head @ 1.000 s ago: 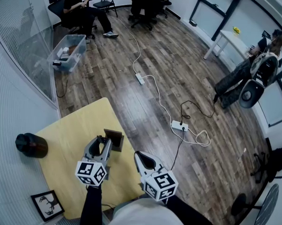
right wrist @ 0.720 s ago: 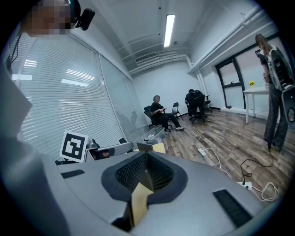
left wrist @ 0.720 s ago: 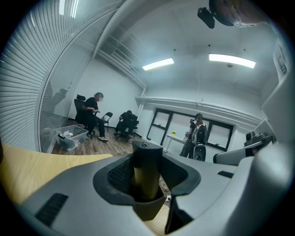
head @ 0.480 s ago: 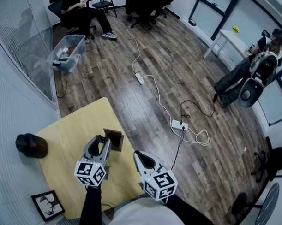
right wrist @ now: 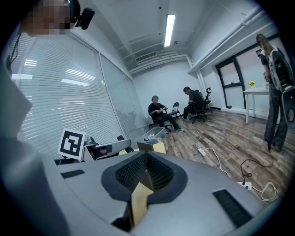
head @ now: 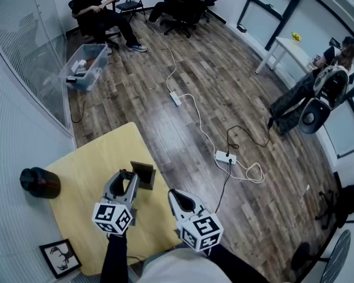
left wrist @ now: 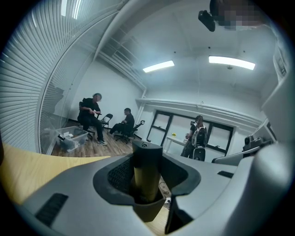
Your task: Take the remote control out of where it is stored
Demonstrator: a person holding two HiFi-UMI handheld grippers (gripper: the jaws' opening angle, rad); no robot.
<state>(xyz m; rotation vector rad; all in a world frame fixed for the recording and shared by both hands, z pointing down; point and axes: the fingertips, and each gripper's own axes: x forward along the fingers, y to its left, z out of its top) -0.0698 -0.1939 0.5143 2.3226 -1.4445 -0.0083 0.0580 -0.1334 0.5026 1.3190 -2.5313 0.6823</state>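
A small dark brown box-like holder (head: 143,174) stands upright on the yellow table (head: 89,170). My left gripper (head: 129,177) reaches it from the near side. In the left gripper view the holder (left wrist: 147,173) sits between the jaws with both pads against it. No remote control is recognisable in any view. My right gripper (head: 174,195) hovers at the table's right edge, jaws closed to a point with nothing between them. The right gripper view shows its pads meeting (right wrist: 146,162) and the holder (right wrist: 146,146) further off.
A dark round jar (head: 40,182) stands at the table's left edge and a framed deer picture (head: 60,258) lies at its near corner. On the wooden floor are a clear plastic bin (head: 87,64), power strips (head: 225,159) and cables. People sit on chairs far back and at the right.
Both grippers and the holder stay where they were. Only the seated people at the back have shifted slightly.
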